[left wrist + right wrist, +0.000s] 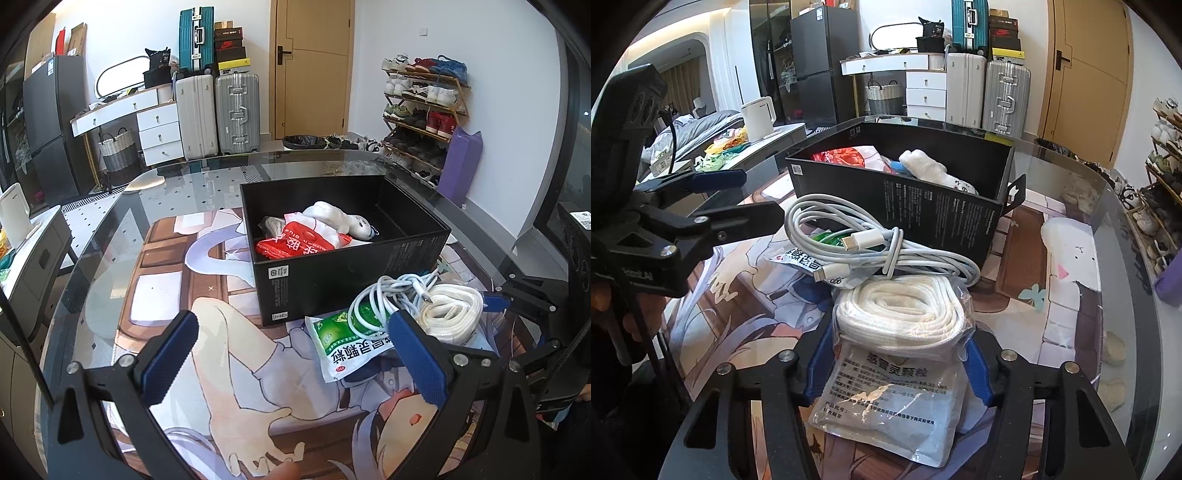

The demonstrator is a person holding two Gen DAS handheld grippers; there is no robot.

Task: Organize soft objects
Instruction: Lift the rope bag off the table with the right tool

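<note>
box [354, 273]: 1 | white cable [849, 236]: 1 | rope bundle [905, 310]: 1 | green packet [343, 339]: 1 | suitcases [236, 110]: 3

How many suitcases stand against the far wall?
3. A white suitcase and a silver suitcase stand side by side on the floor beside the drawers; a teal suitcase stands on top, behind. More may be hidden.

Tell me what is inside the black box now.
The black box holds a red packet and a white plush toy lying partly over it. Whatever lies beneath them is covered.
</note>
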